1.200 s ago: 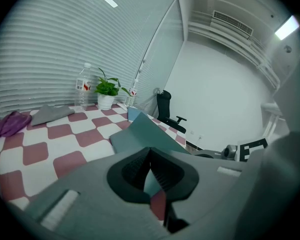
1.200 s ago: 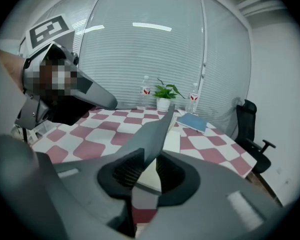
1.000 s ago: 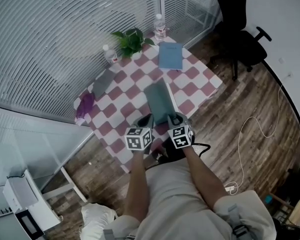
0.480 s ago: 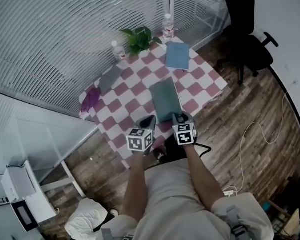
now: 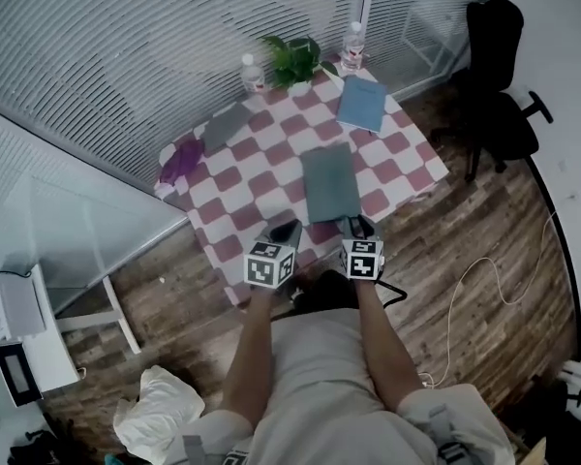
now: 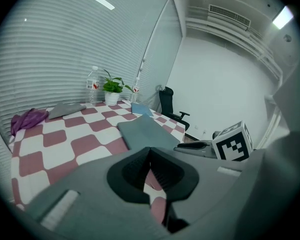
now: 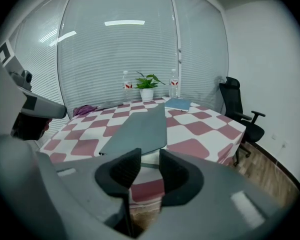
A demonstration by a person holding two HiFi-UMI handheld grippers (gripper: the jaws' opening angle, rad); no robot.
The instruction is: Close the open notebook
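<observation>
Left tool has its jaws pressed together, nothing between them; right tool has its jaws apart, having just been opening, with nothing in the gap; both hang side by side at the near edge of the checked surface; just beyond them the notebook lies flat with its grey-green cover up, straight ahead of the right tool; farther on, a blue booklet lies to the right, a grey flat item and a purple cloth to the left; at the far edge a potted plant stands between two water bottles; a black office chair stands on the floor off the far right corner.
</observation>
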